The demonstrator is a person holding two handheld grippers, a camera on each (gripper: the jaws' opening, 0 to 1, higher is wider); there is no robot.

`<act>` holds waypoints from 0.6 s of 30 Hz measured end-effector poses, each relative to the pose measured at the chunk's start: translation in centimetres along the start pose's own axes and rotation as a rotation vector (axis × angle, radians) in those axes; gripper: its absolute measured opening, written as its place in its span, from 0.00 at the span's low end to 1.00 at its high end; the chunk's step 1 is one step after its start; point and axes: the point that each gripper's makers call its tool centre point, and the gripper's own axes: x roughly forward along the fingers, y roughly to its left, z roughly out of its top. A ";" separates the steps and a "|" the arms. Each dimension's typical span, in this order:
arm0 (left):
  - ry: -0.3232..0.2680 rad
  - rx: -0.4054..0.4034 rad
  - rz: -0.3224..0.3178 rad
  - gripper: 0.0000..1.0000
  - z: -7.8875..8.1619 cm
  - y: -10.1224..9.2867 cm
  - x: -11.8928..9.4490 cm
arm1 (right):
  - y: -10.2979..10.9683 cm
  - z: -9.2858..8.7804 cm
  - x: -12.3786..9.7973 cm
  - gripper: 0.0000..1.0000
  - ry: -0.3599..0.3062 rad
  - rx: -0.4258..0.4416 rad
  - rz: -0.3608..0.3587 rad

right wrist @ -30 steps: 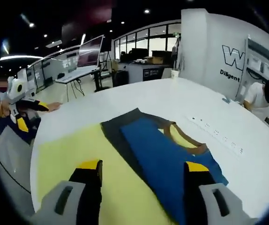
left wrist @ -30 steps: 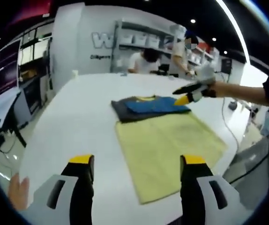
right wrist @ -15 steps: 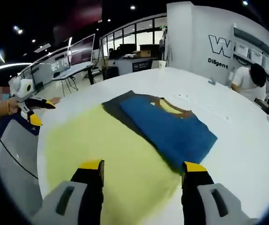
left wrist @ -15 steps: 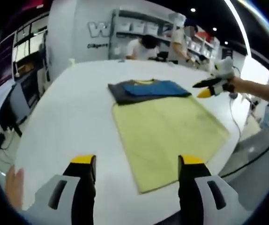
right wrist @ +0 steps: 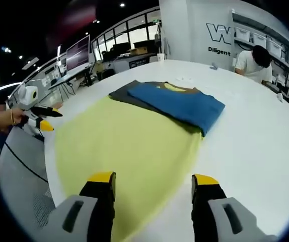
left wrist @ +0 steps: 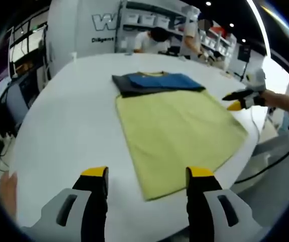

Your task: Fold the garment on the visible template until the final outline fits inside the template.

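From the left gripper view I see my left gripper [left wrist: 146, 174] at 6 o'clock, its two yellow-tipped jaws standing apart with nothing between them, hovering over the near edge of the white table [left wrist: 69, 126]. Just beyond the jaws, toward 12 o'clock, lies the yellow template [left wrist: 177, 131], a flat rectangular sheet whose near corner falls between the jaw tips. At the sheet's far end, around 12 o'clock, rests the folded garment [left wrist: 157, 83]: a blue layer with a yellow collar lying over a dark grey layer, overlapping the template's far edge and partly on bare table past it. At 3 o'clock the right gripper [left wrist: 240, 98] comes in, held by a hand, off the template's right side and not touching cloth. Farther back, people stand at shelves by a white wall. In the right gripper view my right gripper [right wrist: 153, 181] sits at 6 o'clock, jaws also parted and empty, above the template [right wrist: 124, 146]. The garment [right wrist: 177, 103] lies at 12 o'clock, on the sheet's far end. The left gripper [right wrist: 36, 116] shows at 9 o'clock, clear of the table edge.
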 end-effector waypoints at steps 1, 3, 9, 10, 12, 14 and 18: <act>0.006 0.000 -0.005 0.55 -0.2 -0.1 0.1 | 0.2 -0.2 -0.2 0.57 0.004 0.002 0.001; 0.024 0.005 -0.011 0.53 -0.7 -0.1 0.3 | 0.4 -0.8 -0.4 0.55 0.015 0.002 0.001; 0.094 0.064 -0.030 0.49 -1.9 -1.0 0.7 | 1.5 -3.1 -1.5 0.45 0.034 -0.012 0.003; 0.102 0.068 -0.034 0.48 -2.1 -0.9 0.7 | 1.7 -3.6 -1.7 0.44 0.040 -0.016 0.002; 0.106 0.073 -0.037 0.46 -2.0 -1.2 0.7 | 2.0 -4.3 -2.4 0.42 0.044 -0.019 0.001; 0.108 0.069 -0.039 0.44 -2.0 -1.4 0.7 | 2.1 -5.0 -2.8 0.40 0.053 -0.017 -0.002; 0.113 0.049 -0.032 0.40 -2.2 -1.3 0.9 | 2.2 -6.1 -3.6 0.35 0.071 -0.029 -0.010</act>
